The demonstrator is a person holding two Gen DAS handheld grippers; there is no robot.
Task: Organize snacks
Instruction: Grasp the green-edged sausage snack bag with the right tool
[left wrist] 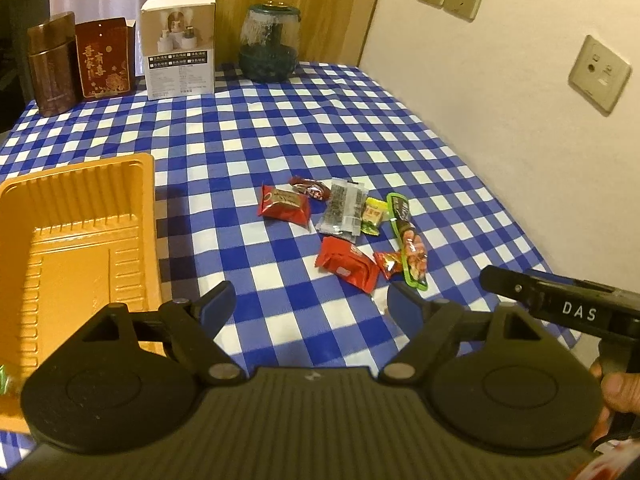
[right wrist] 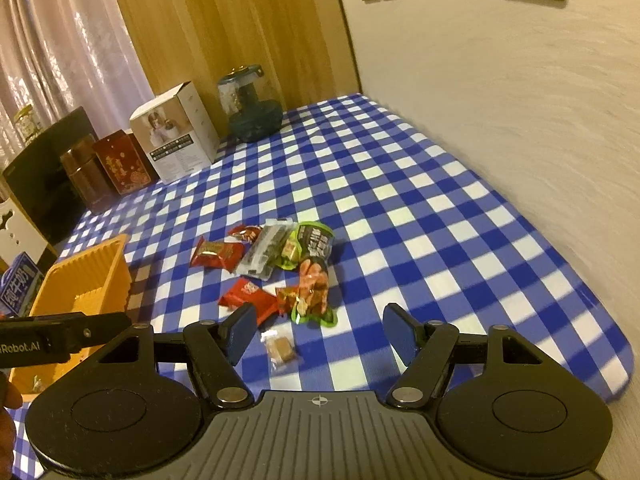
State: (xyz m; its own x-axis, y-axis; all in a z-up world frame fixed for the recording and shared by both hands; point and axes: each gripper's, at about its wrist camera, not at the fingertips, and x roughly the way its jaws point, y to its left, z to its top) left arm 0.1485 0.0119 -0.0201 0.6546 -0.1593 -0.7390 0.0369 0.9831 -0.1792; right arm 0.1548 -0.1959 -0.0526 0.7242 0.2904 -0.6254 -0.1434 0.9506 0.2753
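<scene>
Two hand-held grippers over a blue-checked tablecloth [left wrist: 280,128]. Far left: orange tray [left wrist: 76,216], one small wrapped item at its near corner. Left gripper [left wrist: 310,304]: fingers spread apart, holding nothing. Centre: snack packets [left wrist: 344,224] in a loose cluster, well apart from the tray; small clear-wrapped brown sweet [right wrist: 281,349] nearest. Right gripper [right wrist: 320,334]: fingers spread apart, empty, above that sweet.
</scene>
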